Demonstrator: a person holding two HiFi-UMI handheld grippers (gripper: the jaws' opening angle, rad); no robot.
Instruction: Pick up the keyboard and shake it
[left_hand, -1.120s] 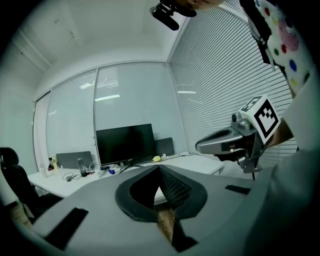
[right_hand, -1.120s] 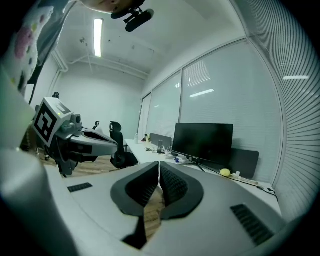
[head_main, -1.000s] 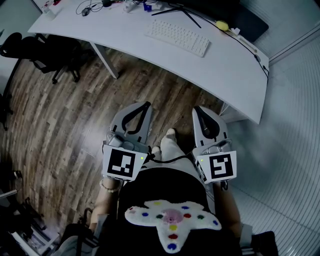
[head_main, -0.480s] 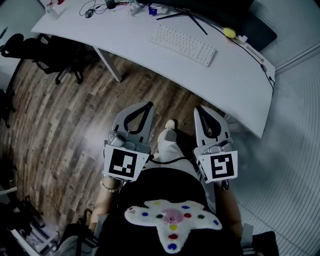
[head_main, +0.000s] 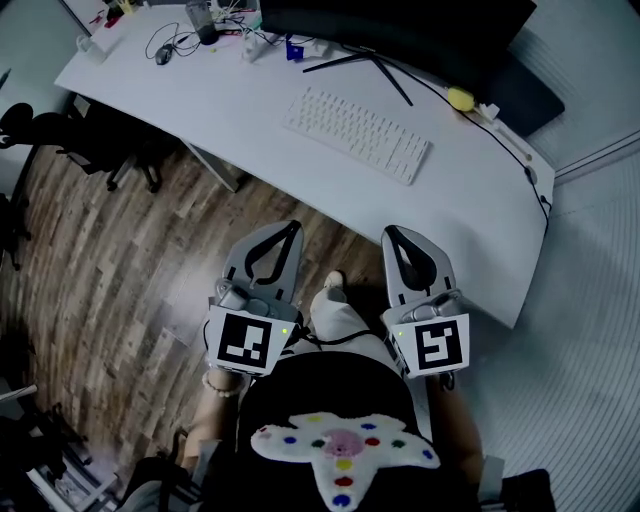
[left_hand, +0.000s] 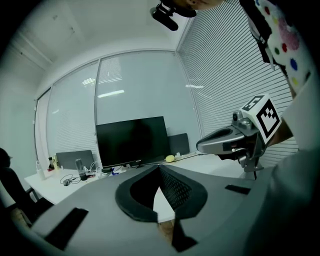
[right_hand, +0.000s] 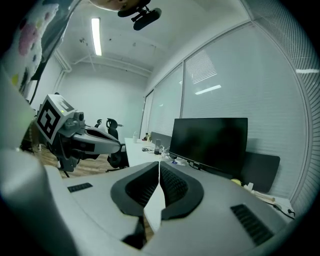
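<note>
The white keyboard (head_main: 357, 134) lies at an angle on the white desk (head_main: 470, 215), in front of the black monitor's stand. Both grippers are held side by side above the wooden floor, short of the desk's near edge, pointing toward it. The left gripper (head_main: 292, 227) is shut with nothing in it, and so is the right gripper (head_main: 391, 232). In the left gripper view the jaws (left_hand: 159, 167) meet tip to tip; the right gripper view shows the same (right_hand: 159, 164). Neither gripper view shows the keyboard; the gripper bodies hide the desk surface.
A black monitor (head_main: 400, 25) stands behind the keyboard, with a yellow object (head_main: 459, 97) to its right. Cables and a bottle (head_main: 206, 22) crowd the desk's far left. An office chair (head_main: 35, 118) stands left of the desk. Window blinds (left_hand: 225, 75) run along the right.
The desk and keyboard have come closer and sit lower in the head view; the monitor looms larger in both gripper views. Both grippers stay shut and side by side.
</note>
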